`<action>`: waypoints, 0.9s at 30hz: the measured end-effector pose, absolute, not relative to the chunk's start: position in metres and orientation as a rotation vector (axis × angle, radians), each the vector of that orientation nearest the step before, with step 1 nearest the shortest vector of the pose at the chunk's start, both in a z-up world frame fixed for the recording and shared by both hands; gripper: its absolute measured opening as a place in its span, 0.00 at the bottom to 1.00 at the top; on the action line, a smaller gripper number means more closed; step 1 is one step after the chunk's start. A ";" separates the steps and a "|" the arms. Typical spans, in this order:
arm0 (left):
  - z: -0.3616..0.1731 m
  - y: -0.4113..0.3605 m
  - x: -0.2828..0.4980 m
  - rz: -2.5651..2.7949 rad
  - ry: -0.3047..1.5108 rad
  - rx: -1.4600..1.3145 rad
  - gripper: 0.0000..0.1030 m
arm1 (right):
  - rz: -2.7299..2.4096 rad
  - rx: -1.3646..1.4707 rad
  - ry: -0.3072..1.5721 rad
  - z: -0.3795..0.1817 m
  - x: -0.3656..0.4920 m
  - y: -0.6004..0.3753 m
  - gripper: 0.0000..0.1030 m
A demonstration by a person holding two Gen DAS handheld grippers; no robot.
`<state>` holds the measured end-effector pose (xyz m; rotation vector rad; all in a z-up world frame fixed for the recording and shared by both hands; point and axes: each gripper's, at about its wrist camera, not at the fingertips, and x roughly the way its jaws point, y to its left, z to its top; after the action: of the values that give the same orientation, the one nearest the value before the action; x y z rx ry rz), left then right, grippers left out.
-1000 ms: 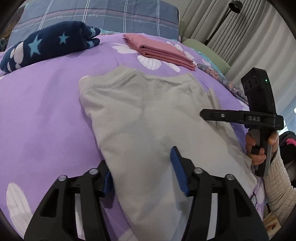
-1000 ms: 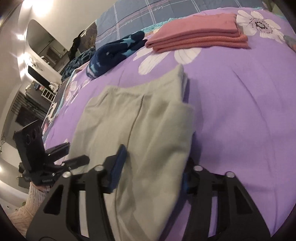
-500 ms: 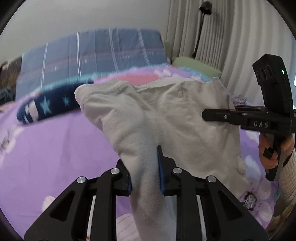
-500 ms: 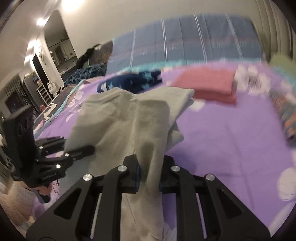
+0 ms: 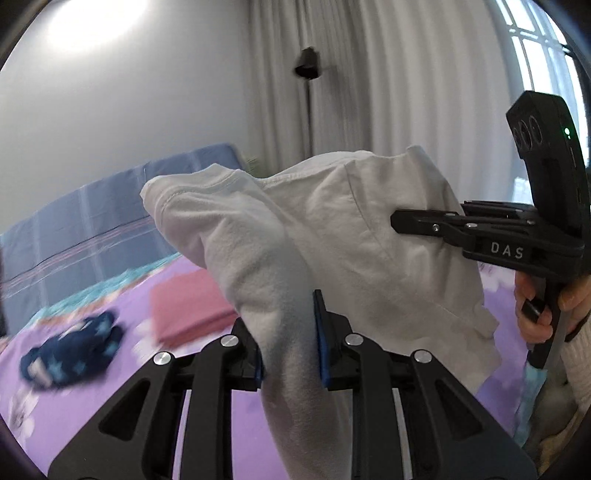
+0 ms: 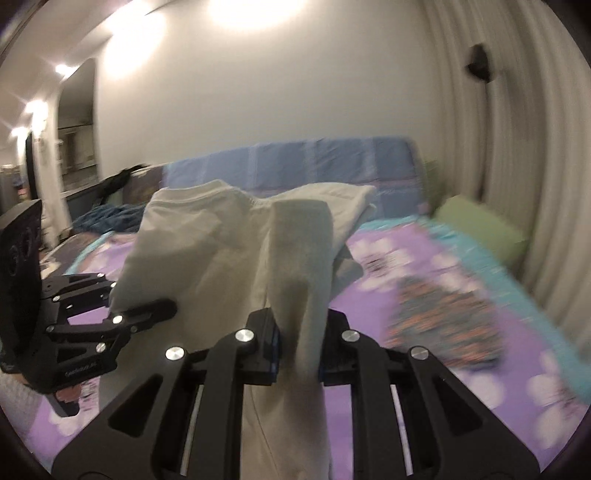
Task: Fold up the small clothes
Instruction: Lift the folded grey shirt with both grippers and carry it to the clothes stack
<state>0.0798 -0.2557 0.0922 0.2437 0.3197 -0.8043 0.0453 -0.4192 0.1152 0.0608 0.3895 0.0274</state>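
— Plain pale wall (image 6: 258, 110) behind, washed by bright lamp glare (image 6: 255, 11) up top.
— To the right, long white curtains (image 5: 388, 92), window (image 5: 535, 48) at the edge, dark lamp (image 5: 308, 66) on a thin pole.
— Below, bed (image 6: 424, 266) in purple flowered cover, blue plaid headboard (image 6: 314, 162), green pillow (image 6: 480, 229) near the curtains.
— Far left in the right view, arched doorway (image 6: 77, 122) with small lights (image 6: 33, 110) beyond; details there too blurred to tell.
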 end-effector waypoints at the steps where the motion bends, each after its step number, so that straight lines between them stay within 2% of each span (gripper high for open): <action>1: 0.097 -0.269 0.084 -0.820 0.319 0.237 0.21 | -0.013 0.064 0.380 0.123 0.045 -0.437 0.14; 6: 0.122 -0.363 0.115 -0.875 0.288 0.251 0.22 | -0.192 0.047 0.320 0.151 0.056 -0.519 0.14; 11: 0.121 -0.440 0.153 -0.897 0.326 0.268 0.22 | -0.329 0.090 0.319 0.155 0.095 -0.590 0.14; 25: 0.056 -0.542 0.276 -0.799 0.516 0.311 0.22 | -0.444 0.196 0.433 0.082 0.221 -0.690 0.14; 27: 0.042 -0.551 0.286 -0.768 0.517 0.352 0.26 | -0.453 0.224 0.445 0.069 0.235 -0.697 0.14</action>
<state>0.2862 -0.5513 0.0425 0.3524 0.5173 -0.7677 0.2345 -0.6967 0.0692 0.2242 0.4452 -0.4526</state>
